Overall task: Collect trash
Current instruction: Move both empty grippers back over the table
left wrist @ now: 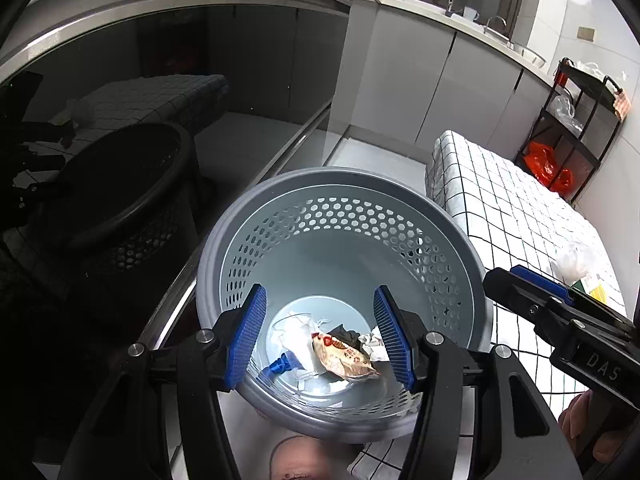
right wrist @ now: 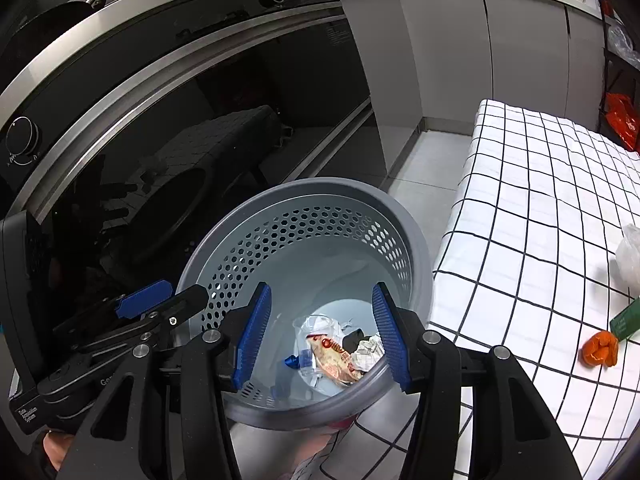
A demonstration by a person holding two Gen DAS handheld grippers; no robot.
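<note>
A grey perforated waste bin (left wrist: 452,256) stands on the floor beside the table; it also shows in the right wrist view (right wrist: 416,240). Inside lie a snack wrapper (left wrist: 344,358), crumpled paper (left wrist: 374,344), clear plastic and a blue cap (left wrist: 280,366). My left gripper (left wrist: 320,336) is open and empty above the bin's mouth. My right gripper (right wrist: 320,334) is open and empty above the bin too. On the checked tablecloth (right wrist: 540,208) lie an orange scrap (right wrist: 600,348), a green box (right wrist: 626,322) and a white plastic bag (right wrist: 630,256).
A dark glass oven front (right wrist: 160,140) stands left of the bin. Grey cabinets (left wrist: 440,80) run along the back. A black shelf rack (left wrist: 576,128) with an orange bag (left wrist: 546,168) stands at the far right.
</note>
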